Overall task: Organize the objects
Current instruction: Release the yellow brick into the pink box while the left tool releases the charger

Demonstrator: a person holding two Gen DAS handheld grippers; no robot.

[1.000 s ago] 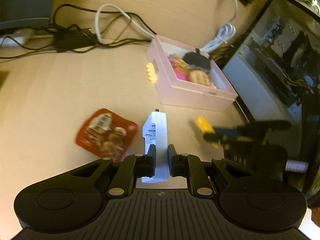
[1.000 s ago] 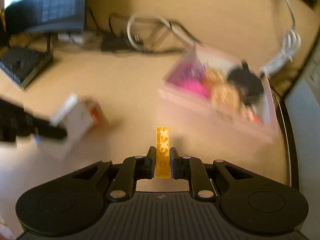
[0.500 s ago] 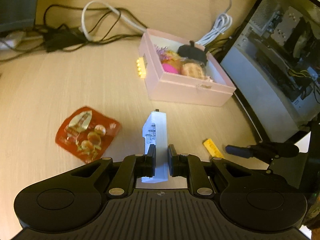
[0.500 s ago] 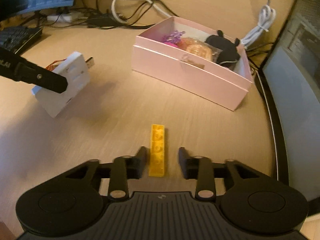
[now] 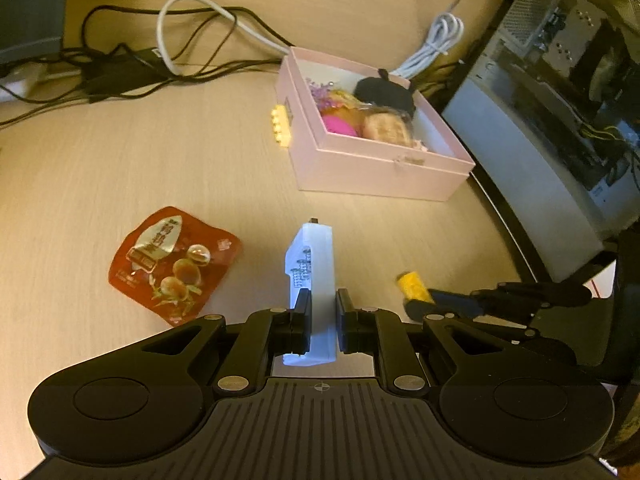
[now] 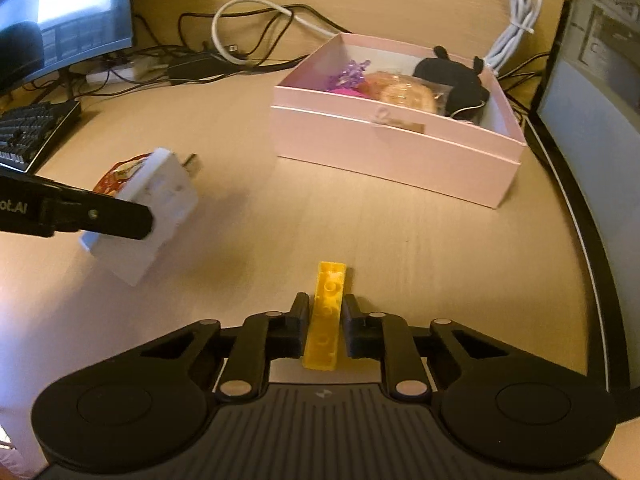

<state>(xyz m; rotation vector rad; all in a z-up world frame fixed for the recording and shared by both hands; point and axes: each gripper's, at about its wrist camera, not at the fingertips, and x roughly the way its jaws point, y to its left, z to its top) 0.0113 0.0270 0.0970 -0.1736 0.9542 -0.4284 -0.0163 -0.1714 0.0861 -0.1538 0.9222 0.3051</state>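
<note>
The left claw (image 5: 323,316) pinches one white adapter (image 5: 311,276), its long axis pointing away toward one pink box (image 5: 376,168). The right claw (image 6: 326,322) pinches one yellow brick (image 6: 326,312) lengthwise, low over the surface (image 6: 248,128).

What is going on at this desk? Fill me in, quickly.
A person is tidying loose items with two handheld grippers. The left gripper has its jaws shut on a white USB adapter, held above the desk. The right gripper has its jaws shut on a yellow toy brick low at the desk surface. The pink box ahead already holds a dark plush toy and wrapped snacks. A red snack packet lies loose on the desk.
</note>
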